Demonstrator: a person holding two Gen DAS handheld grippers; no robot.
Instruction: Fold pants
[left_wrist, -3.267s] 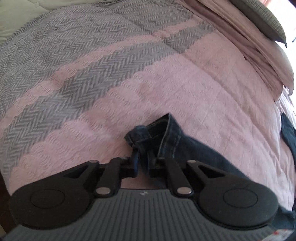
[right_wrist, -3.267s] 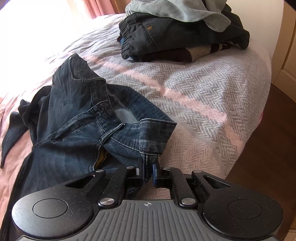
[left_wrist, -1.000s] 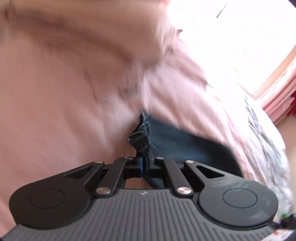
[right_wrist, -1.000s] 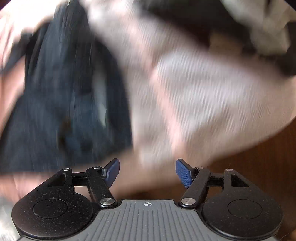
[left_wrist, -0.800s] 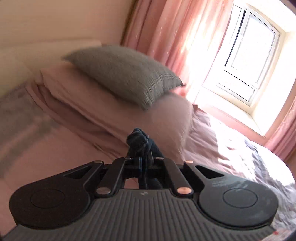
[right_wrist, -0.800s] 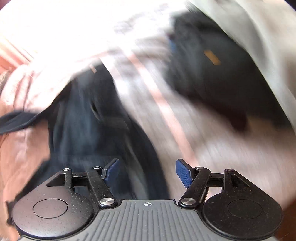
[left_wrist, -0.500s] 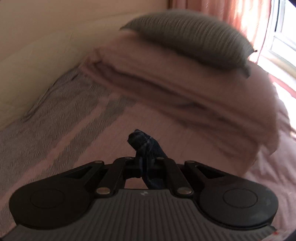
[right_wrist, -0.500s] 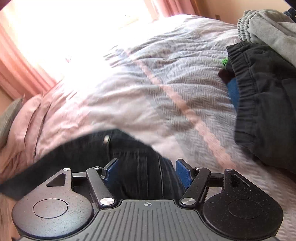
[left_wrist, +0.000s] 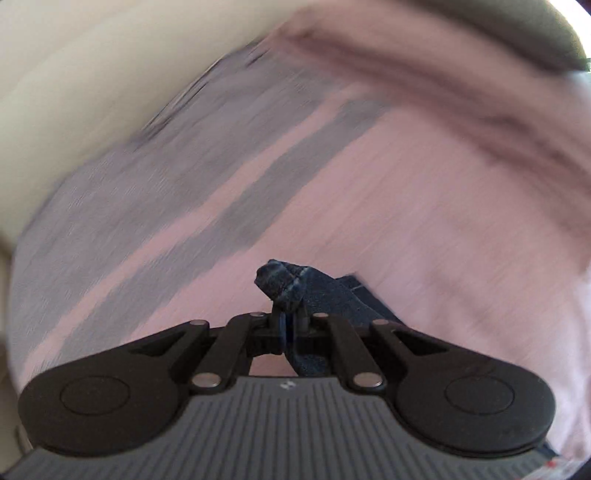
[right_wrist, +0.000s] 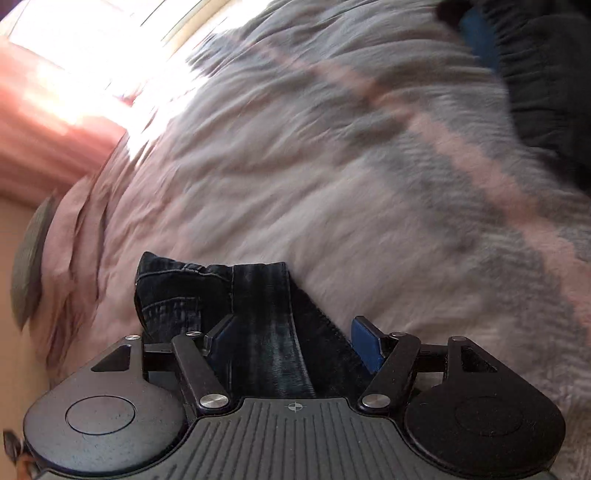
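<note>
The dark blue jeans (left_wrist: 317, 291) lie on a pink and grey striped bedspread (left_wrist: 406, 206). My left gripper (left_wrist: 290, 326) is shut on a bunched, seamed edge of the jeans, which sticks up past its tips; the rest of the cloth trails off to the right and beneath it. In the right wrist view a folded end of the jeans (right_wrist: 258, 299) lies on the bedspread (right_wrist: 332, 184). My right gripper (right_wrist: 291, 338) hovers over that end, open. Its blue pads (right_wrist: 365, 343) stand wide on either side of the denim without pressing it. Both views are blurred by motion.
A pile of dark clothes (right_wrist: 546, 74) sits at the far right of the bed. A grey pillow (right_wrist: 29, 258) on pink bedding lies at the left, with pink curtains (right_wrist: 40, 140) and a bright window behind. A pale wall (left_wrist: 92, 74) borders the bed.
The left gripper, still shut on the jeans, has swung from facing the pillow and window down to the striped bedspread. The right gripper, open throughout, has swept across and come down over the jeans.
</note>
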